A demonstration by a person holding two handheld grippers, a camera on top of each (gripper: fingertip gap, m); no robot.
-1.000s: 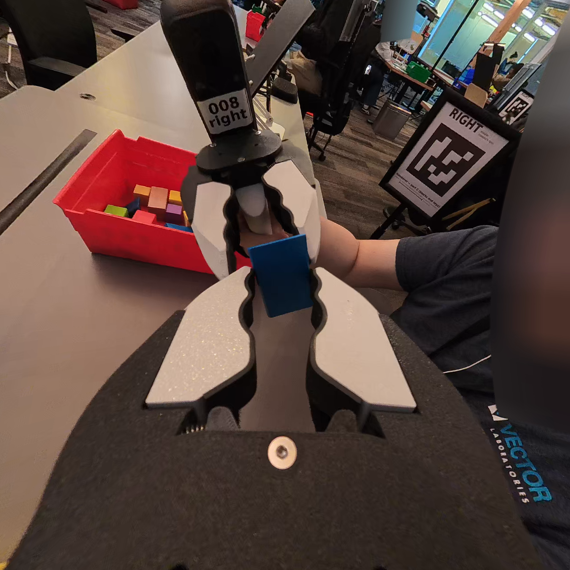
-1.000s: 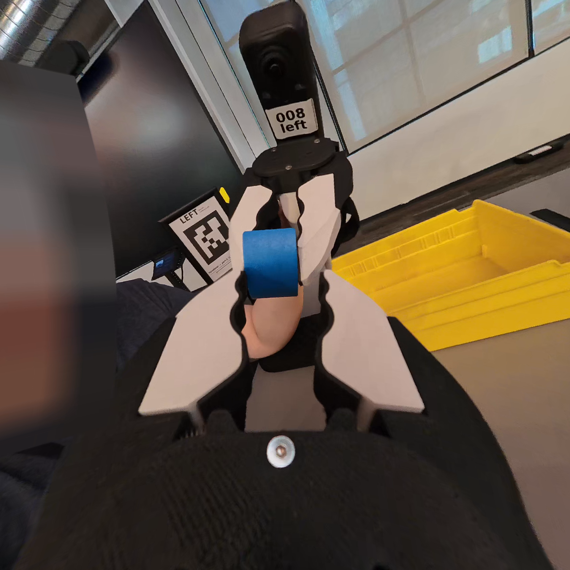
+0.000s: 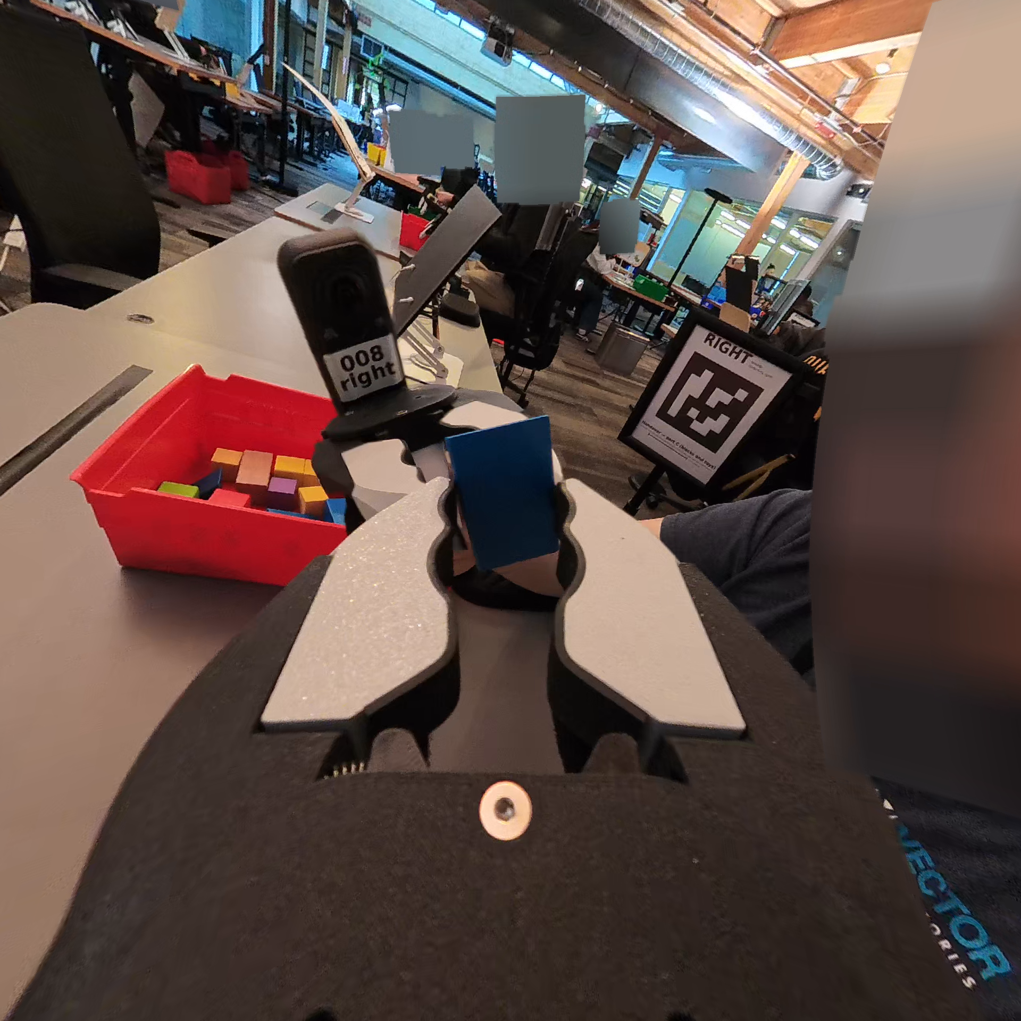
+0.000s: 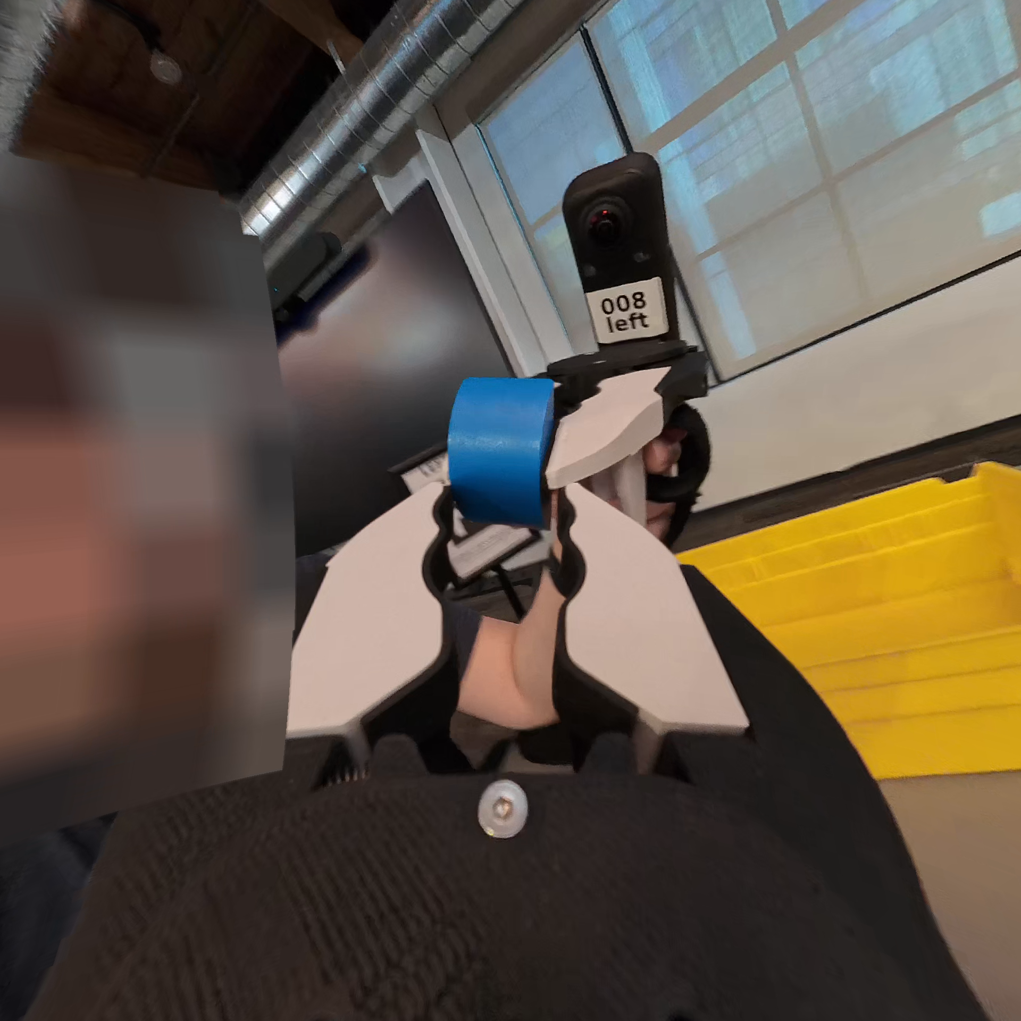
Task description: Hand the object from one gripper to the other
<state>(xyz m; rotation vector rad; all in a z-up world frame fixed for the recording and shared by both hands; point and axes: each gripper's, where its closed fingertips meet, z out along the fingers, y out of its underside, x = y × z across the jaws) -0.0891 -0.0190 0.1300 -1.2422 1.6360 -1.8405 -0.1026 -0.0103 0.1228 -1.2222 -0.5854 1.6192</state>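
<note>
The flat blue plastic block (image 3: 505,491) sits pinched between the left gripper (image 3: 504,497) tips. The right gripper (image 4: 500,505) also closes on its opposite end. Risk: with only the tips engaged, uneven release could tilt and drop it.

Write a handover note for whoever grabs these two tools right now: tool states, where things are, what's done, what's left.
Left tool: shut on the blue block, held in the air.
Right tool: tips at the block's lower edge; whether it grips, cannot tell.
Red bin: holds more coloured blocks. Yellow bin: beside the right tool.
Done: both tools are at the block.
Left: make sure only the receiving tool holds it, then separate.
</note>
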